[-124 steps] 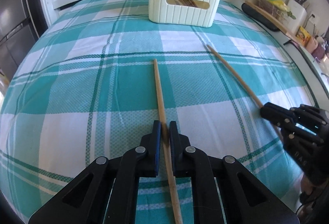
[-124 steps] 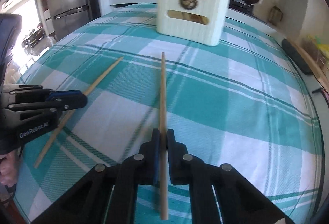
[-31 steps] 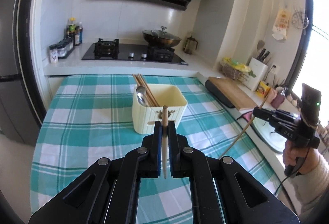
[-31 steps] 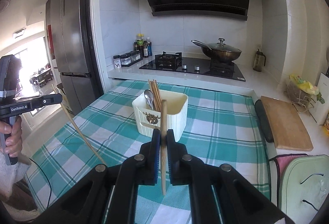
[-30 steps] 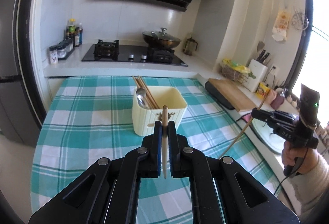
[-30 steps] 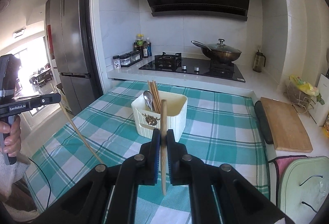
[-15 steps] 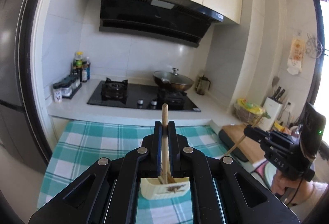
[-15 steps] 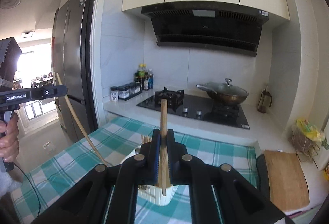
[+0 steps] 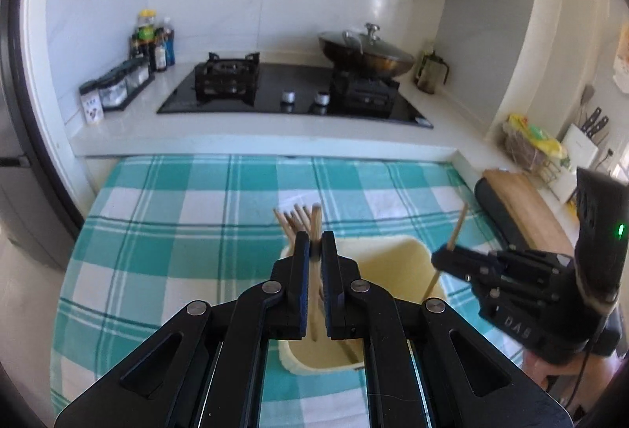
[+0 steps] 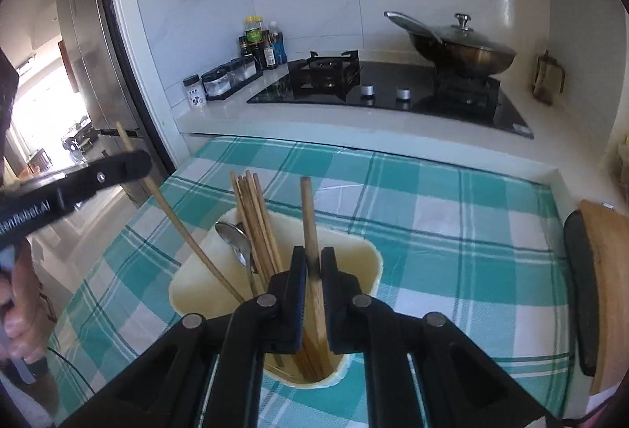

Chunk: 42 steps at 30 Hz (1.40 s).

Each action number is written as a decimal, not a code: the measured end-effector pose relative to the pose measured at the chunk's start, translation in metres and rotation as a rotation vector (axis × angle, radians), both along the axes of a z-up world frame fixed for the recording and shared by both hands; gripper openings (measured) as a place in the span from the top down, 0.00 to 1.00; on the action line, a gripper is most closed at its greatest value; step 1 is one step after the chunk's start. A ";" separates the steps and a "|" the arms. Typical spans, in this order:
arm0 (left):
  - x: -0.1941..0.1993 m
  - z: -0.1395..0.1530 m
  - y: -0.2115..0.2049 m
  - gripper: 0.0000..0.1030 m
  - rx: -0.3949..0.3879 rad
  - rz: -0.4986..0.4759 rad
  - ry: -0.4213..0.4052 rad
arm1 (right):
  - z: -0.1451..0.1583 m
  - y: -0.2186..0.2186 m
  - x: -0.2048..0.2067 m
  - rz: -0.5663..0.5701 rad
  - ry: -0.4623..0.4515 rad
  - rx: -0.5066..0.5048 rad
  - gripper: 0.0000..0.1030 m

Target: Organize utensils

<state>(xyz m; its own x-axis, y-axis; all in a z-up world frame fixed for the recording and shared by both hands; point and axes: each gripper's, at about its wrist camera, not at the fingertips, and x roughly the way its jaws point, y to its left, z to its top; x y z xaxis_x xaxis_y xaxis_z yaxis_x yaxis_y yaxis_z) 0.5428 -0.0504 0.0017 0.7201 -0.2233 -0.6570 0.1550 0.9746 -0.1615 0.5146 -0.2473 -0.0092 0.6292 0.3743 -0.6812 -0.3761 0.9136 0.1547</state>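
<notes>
A cream utensil holder (image 9: 397, 251) (image 10: 367, 251) stands on the teal checked cloth, with several chopsticks (image 10: 251, 207) and a metal spoon (image 10: 236, 239) in it. My left gripper (image 9: 315, 237) (image 10: 133, 162) hangs over the holder's left part. Its jaws are opening around an upright chopstick (image 9: 317, 217) (image 10: 188, 239) whose lower end reaches inside. My right gripper (image 10: 313, 253) (image 9: 444, 259) is over the holder's right part. Its jaws are also opening, and its chopstick (image 10: 308, 211) (image 9: 458, 227) is still between the pads, tip down in the holder.
Behind the table runs a white counter with a black gas hob (image 9: 291, 89), a lidded wok (image 10: 460, 42) and spice jars and bottles (image 9: 118, 85). A wooden cutting board (image 10: 609, 270) lies to the right. A hand (image 10: 19, 294) holds the left gripper.
Both grippers have come forward and down over the holder, tilting downward. The two chopsticks, held high half a second ago, now dip into the holder.
</notes>
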 end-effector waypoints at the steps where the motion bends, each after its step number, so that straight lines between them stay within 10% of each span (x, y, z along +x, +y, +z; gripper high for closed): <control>1: -0.003 0.000 0.000 0.90 0.005 -0.004 -0.002 | -0.001 -0.001 0.002 -0.006 0.013 0.029 0.83; 4: -0.027 0.012 0.004 0.45 0.041 -0.026 -0.053 | 0.010 -0.009 -0.006 -0.031 -0.014 0.108 0.46; 9: -0.103 0.047 0.016 0.01 0.084 -0.049 -0.192 | 0.054 -0.023 -0.059 -0.087 -0.165 0.094 0.46; 21: -0.289 0.026 0.010 0.01 0.036 0.036 -0.190 | 0.069 -0.022 -0.271 -0.181 -0.288 0.086 0.00; 42: -0.339 0.032 0.002 0.00 0.151 0.171 -0.221 | 0.062 0.007 -0.364 -0.198 -0.321 -0.079 0.00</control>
